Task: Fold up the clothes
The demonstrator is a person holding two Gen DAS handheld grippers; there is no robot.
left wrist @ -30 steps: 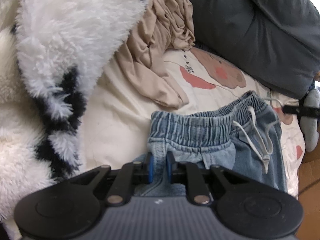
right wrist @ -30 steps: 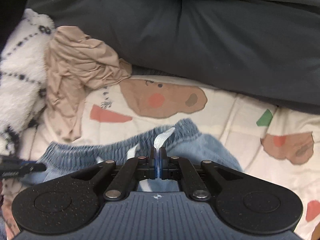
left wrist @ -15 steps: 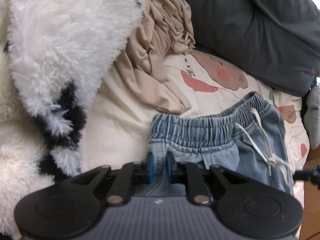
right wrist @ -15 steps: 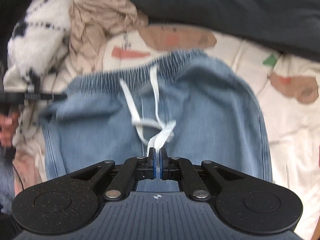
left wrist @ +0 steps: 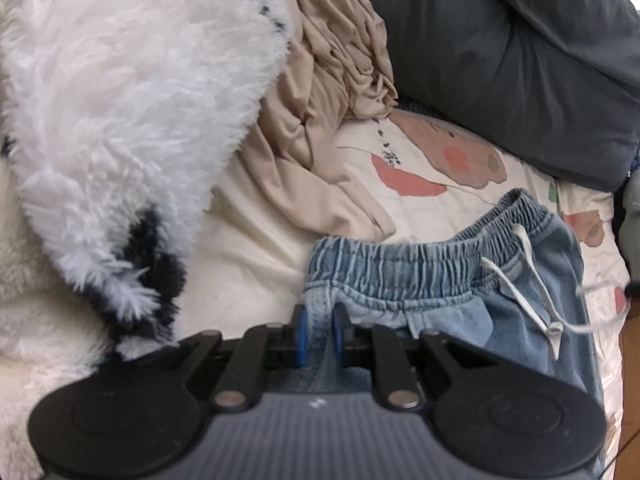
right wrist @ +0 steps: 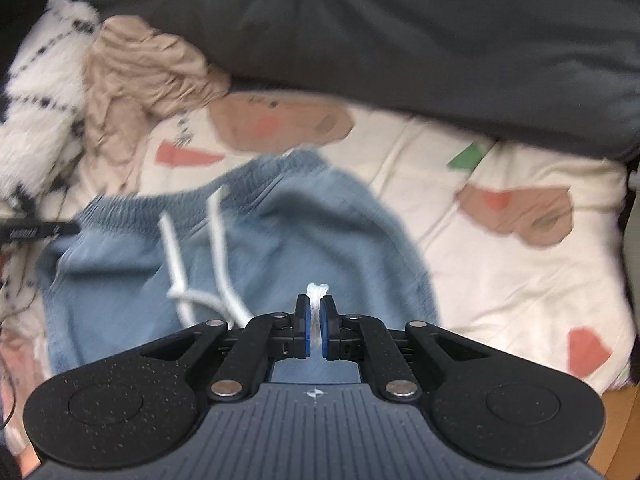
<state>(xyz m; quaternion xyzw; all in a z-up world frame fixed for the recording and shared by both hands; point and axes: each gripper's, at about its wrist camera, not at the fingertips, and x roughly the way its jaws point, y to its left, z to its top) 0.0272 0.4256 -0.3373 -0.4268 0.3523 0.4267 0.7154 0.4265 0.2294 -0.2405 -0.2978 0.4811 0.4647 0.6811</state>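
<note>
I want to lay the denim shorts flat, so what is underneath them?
The denim shorts lie on a cream bedsheet printed with bear and carrot shapes. The sheet shows all around them; whatever lies directly beneath the shorts is covered and cannot be seen.

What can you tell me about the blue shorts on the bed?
The blue shorts look like soft, faded denim with a gathered elastic waistband and a white drawstring. They lie a bit rumpled on the cartoon-print bedsheet, near a tan garment. The left gripper pinches their corner below the waistband; the right gripper pinches the drawstring's end.
</note>
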